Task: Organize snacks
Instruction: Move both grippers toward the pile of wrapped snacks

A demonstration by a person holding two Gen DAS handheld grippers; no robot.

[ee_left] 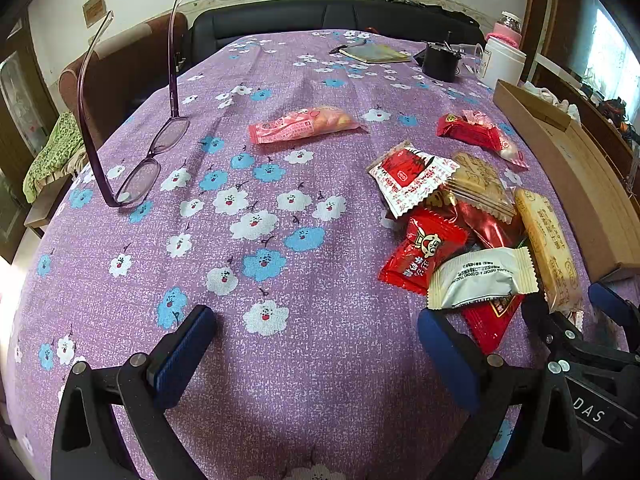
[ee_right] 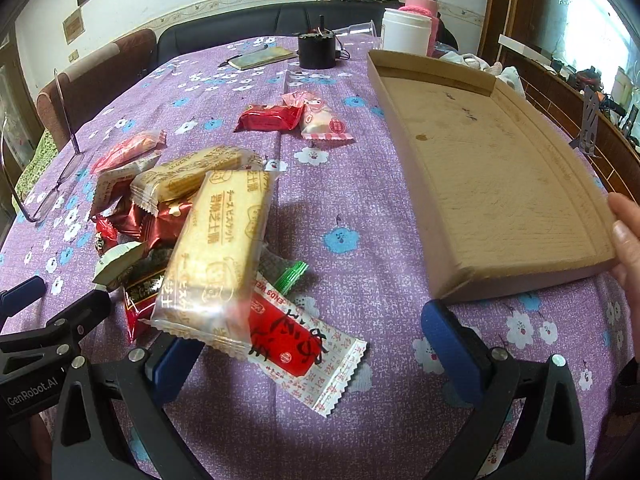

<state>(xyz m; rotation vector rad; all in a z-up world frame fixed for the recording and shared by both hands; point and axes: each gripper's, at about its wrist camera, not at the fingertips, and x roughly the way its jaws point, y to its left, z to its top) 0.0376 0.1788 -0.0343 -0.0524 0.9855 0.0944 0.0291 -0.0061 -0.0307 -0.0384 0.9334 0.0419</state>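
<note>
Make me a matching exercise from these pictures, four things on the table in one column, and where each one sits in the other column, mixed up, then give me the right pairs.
Things:
1. eyeglasses
2. cardboard tray
3. white jar
4. biscuit pack

Places:
A. far end of the table, beside the pink bottle
B. on top of the snack pile
C. left edge, lenses down, temples up
D. right side, a hand at its near corner

Pairs: 1-C, 2-D, 3-A, 4-B
</note>
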